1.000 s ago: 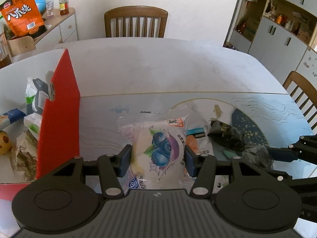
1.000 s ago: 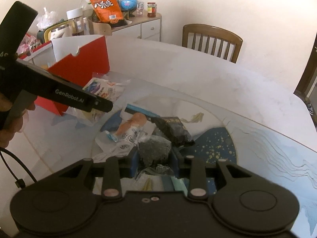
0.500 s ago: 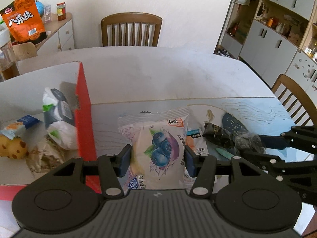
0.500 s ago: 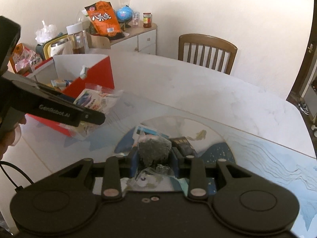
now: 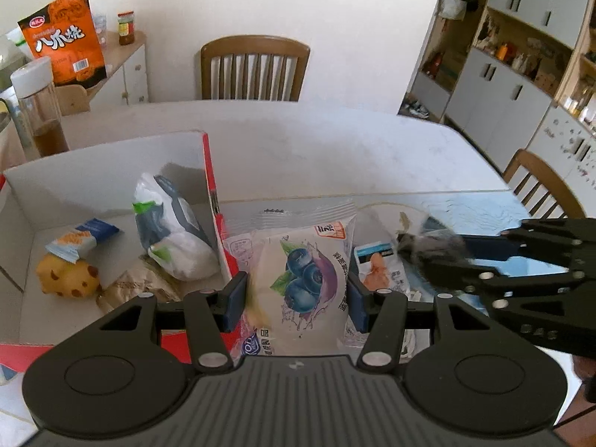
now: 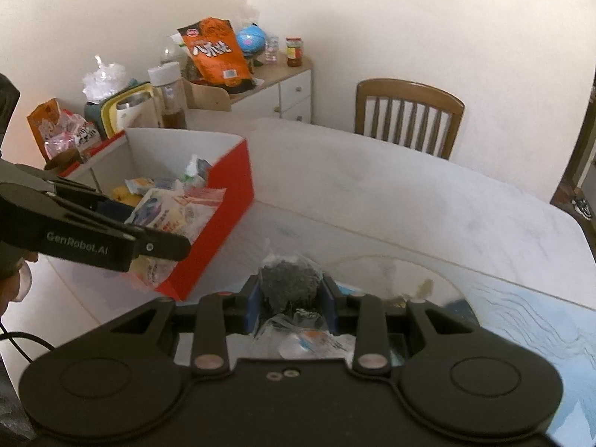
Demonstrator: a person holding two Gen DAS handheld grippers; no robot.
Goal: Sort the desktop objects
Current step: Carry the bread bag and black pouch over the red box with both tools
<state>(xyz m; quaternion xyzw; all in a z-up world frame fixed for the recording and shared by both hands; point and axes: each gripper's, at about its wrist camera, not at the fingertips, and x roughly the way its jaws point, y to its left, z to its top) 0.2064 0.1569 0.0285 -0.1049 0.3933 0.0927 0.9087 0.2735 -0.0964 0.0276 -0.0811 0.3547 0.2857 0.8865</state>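
My left gripper [image 5: 297, 298] is shut on a blueberry bread packet [image 5: 305, 279], lifted above the table beside the right wall of the red box [image 5: 210, 193]. From the right wrist view the same packet [image 6: 175, 216] hangs over the box's near corner [image 6: 223, 201]. My right gripper [image 6: 290, 294] is shut on a dark crumpled snack bag [image 6: 290, 279], raised over the table; it shows blurred in the left wrist view [image 5: 428, 246]. The box holds a yellow spotted toy [image 5: 67, 279], a white and grey pouch [image 5: 171, 231] and other packets.
More packets [image 5: 380, 268] lie on the blue patterned mat [image 5: 484, 212] on the table. A wooden chair [image 5: 255, 67] stands at the far side, another [image 5: 540, 186] at right. A side cabinet [image 6: 268, 85] with an orange snack bag and bottles stands behind the box.
Both grippers have risen and moved left toward the red box, each carrying its packet. The inside of the box has come into view.
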